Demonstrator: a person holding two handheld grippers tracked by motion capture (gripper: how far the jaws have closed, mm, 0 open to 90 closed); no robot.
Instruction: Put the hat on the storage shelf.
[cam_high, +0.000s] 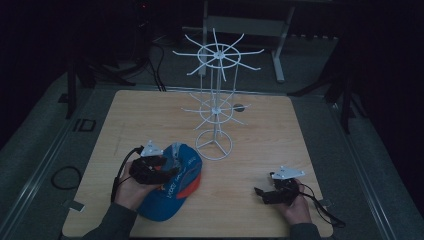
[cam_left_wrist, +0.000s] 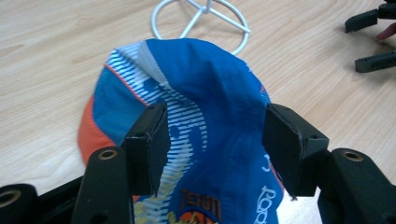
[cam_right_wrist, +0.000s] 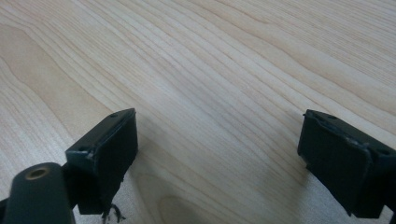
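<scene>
Left hand-held gripper (cam_high: 167, 162) sits over the blue cap (cam_high: 175, 192) near the table's (cam_high: 260, 125) front edge, left of the white wire rack (cam_high: 215, 100); the right hand-held gripper (cam_high: 259, 192) rests toward the front right corner. Looking along the left one (cam_left_wrist: 212, 135), the jaws straddle the cap (cam_left_wrist: 205, 84), spread wide and not pinching it. Right hand-held gripper (cam_right_wrist: 217, 140) stands open over bare wood.

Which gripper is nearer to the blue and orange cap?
Left. The left gripper is over the cap, jaws open on either side of its crown. The right gripper rests on bare table well to the cap's right, jaws open.
</scene>
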